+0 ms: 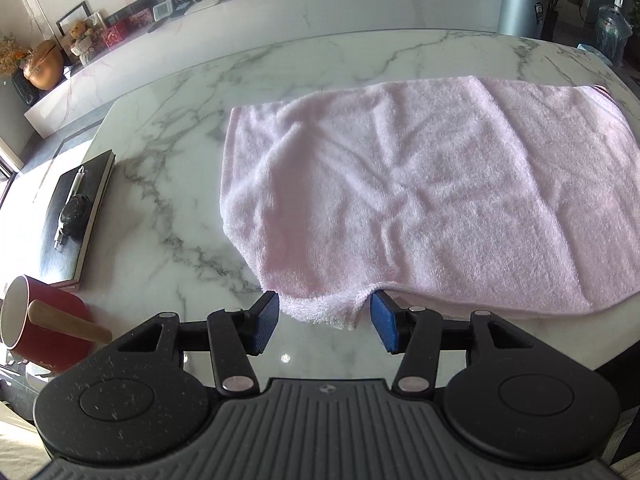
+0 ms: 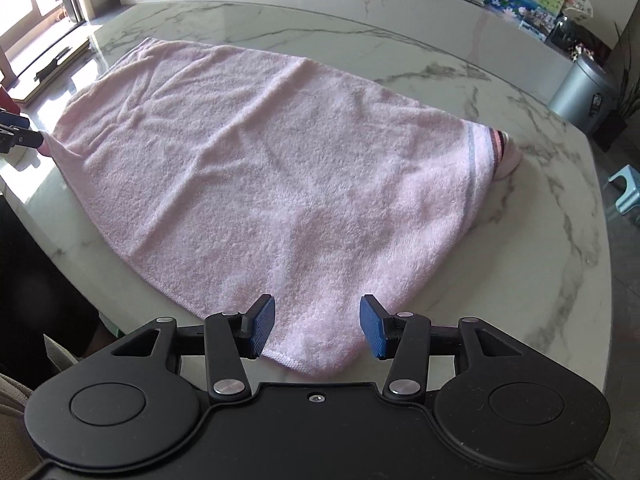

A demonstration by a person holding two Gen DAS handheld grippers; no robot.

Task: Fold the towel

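A pink towel (image 1: 420,184) lies spread on the white marble table (image 1: 168,184), folded double with a striped hem at its far right end (image 2: 496,140). My left gripper (image 1: 324,326) is open, its blue pads on either side of the towel's near left corner (image 1: 320,308). My right gripper (image 2: 318,332) is open, its blue pads straddling the towel's near right corner (image 2: 316,356). The left gripper also shows at the left edge of the right wrist view (image 2: 18,136), touching the towel's corner.
A dark book (image 1: 76,216) with a pen and a small black object lies at the table's left. A red mug (image 1: 36,332) with a wooden handle stands near the left front edge. A grey bin (image 1: 520,8) stands beyond the table; a blue stool (image 2: 626,192) is on the floor.
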